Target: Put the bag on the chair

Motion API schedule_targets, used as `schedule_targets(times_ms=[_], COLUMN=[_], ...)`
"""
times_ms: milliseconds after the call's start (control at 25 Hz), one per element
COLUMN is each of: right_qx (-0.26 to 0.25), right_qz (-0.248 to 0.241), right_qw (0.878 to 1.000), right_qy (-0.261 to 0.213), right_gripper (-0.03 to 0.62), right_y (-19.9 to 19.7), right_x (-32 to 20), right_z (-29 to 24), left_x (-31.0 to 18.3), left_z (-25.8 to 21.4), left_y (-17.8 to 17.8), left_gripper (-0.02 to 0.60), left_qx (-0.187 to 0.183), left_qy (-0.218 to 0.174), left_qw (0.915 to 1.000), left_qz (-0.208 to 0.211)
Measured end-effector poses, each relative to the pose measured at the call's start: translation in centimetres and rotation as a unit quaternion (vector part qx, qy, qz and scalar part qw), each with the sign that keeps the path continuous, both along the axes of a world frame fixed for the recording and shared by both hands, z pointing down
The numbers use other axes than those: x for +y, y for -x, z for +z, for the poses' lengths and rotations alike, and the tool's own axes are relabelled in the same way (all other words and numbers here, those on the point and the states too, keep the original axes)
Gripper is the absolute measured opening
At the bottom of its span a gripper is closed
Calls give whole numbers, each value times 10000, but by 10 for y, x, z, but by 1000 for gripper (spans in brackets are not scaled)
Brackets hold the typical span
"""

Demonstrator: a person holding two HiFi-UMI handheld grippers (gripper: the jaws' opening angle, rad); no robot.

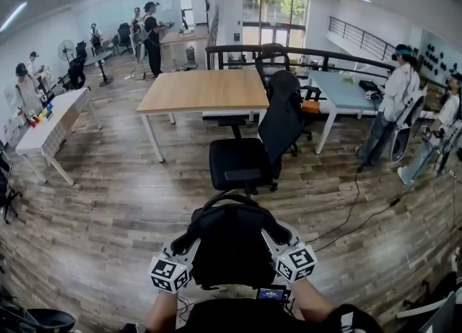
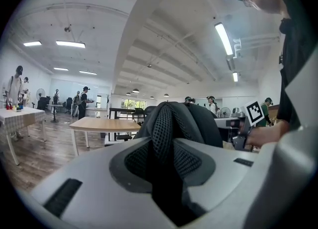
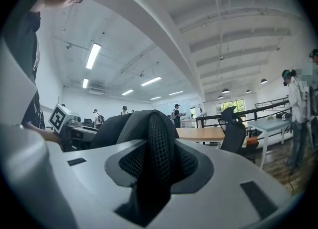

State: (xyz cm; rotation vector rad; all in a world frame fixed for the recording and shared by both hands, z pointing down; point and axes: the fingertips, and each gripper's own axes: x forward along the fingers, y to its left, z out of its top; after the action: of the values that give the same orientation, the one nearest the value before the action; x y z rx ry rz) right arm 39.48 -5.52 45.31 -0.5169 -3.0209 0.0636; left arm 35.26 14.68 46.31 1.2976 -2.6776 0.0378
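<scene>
I hold a black bag [image 1: 231, 241] low in the head view, just in front of the person's body, between both grippers. My left gripper [image 1: 186, 243] is shut on its left side and my right gripper [image 1: 279, 238] on its right side. In the left gripper view the jaws of the left gripper [image 2: 166, 158] clamp a fold of the bag's black mesh padding [image 2: 171, 123]. The right gripper [image 3: 156, 166] pinches the same kind of mesh fold [image 3: 149, 128]. A black office chair [image 1: 249, 162] stands on the wooden floor straight ahead, its seat bare and its back turned to the right.
A wooden table [image 1: 206, 89] stands behind the chair. A white table [image 1: 50, 126] is at the left and a pale blue one [image 1: 339, 89] at the right. People [image 1: 393, 104] stand at the right, and a cable [image 1: 354, 209] runs over the floor there.
</scene>
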Motion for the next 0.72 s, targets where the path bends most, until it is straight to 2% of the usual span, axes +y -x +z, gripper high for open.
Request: schedule_targets(times_ms=[280,720], right_qx=[-24,-222], right_qz=[64,162], right_qw=[10000,9996], right_qy=[-68,-61], right_gripper=[137,137], right_y=[102,232], right_x=[-6,-3], right_z=[-10,-18], left_x=[-7,-4], left_z=[-8,-18], left_y=[104,240], left_gripper=[110,110], left_qx=[-10,-207], left_qy=[-70,-50], left_qw=[9999,9996], left_qz=[85,180])
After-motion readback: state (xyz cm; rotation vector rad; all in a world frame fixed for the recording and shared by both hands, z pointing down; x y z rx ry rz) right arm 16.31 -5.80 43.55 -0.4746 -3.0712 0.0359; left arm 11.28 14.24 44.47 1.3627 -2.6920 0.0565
